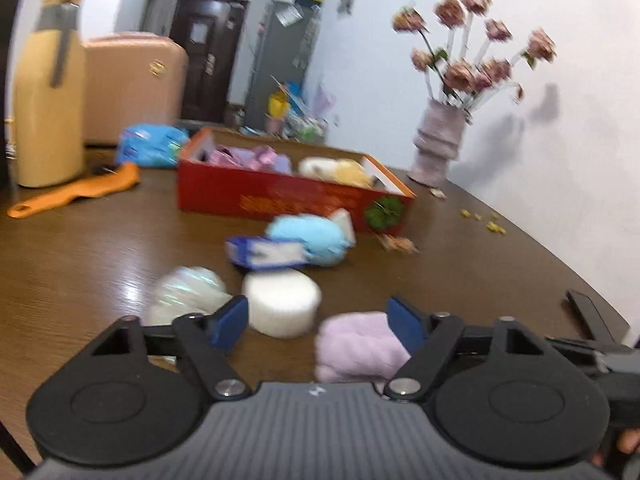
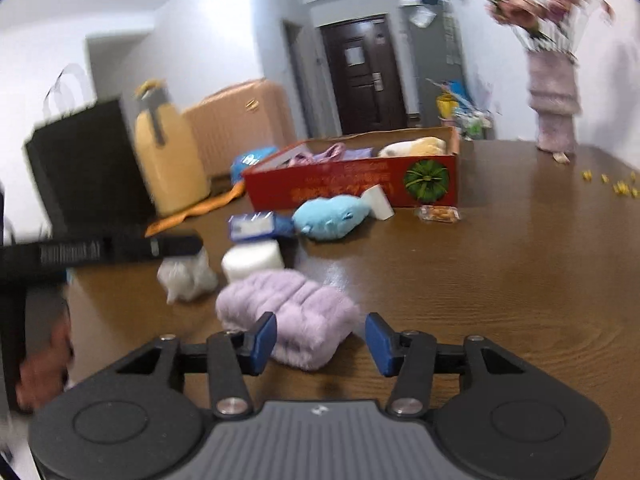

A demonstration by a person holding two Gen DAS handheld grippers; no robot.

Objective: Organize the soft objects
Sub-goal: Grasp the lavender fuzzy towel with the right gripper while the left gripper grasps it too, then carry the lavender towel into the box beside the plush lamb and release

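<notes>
- Lilac plush, a folded soft cloth (image 2: 286,316), lies on the brown wood tabletop (image 2: 500,280) well in front of the red box (image 2: 352,186), the landmark used below. It is the soft item nearest both tools.
- The right tool (image 2: 321,340) has its jaws spread wide and holds nothing. The cloth's near end lies between the blue pads (image 2: 265,338); contact cannot be confirmed. Judgement: lined up for pickup.
- The left tool (image 1: 318,324) is likewise wide and empty. In its view the lilac cloth (image 1: 358,346) sits at the right-hand pad, and a white foam cylinder (image 1: 282,304) stands just beyond the gap.
- A white crinkled wrap bundle (image 2: 186,276) lies left of the cylinder, on the near side of the box.
- Closer to the box: a blue-and-white packet (image 2: 252,226) and a light blue plush toy (image 2: 332,218), touching or nearly so, with a white block (image 2: 380,202) against the box's front wall. Judgement: these loose items await sorting.
- The red box, open-topped, already holds purple and pink soft pieces (image 1: 256,158) at its left end and a cream-and-yellow plush (image 2: 416,146) at its right. Room remains, so it serves as the collecting container.
- Beside the box's right end lies a small snack packet (image 2: 438,213).
- Behind the box to the left: a blue pack (image 1: 152,144), an orange comb-like tool (image 1: 76,192) and a yellow jug (image 1: 50,96).
- Far right of the box stands a ribbed vase (image 1: 440,146) holding pink flowers (image 1: 476,44).
</notes>
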